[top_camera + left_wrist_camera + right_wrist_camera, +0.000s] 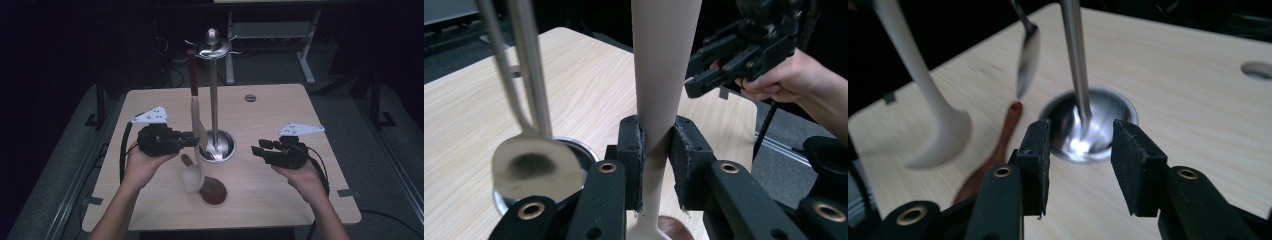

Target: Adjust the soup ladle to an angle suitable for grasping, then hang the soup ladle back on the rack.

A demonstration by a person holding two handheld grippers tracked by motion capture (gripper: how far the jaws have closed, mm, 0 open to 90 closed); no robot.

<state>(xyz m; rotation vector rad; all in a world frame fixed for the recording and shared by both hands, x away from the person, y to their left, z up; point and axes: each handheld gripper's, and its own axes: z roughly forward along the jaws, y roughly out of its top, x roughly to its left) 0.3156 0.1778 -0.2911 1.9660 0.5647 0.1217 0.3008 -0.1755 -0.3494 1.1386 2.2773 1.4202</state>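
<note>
A metal stand with hooks at its top rises from a round base in the middle of the table. My left gripper is shut on the handle of a long cream spoon; the pads press on it from both sides, and its bowl hangs just above the table. The spoon's brown upper end reaches up beside the stand's top. A metal spoon hangs by the pole. My right gripper stands open to the right of the base, with nothing between its jaws.
A dark wooden spoon lies flat on the table in front of the base, under the cream bowl. A round hole sits in the far part of the tabletop. Bare wood lies to the right and at the front.
</note>
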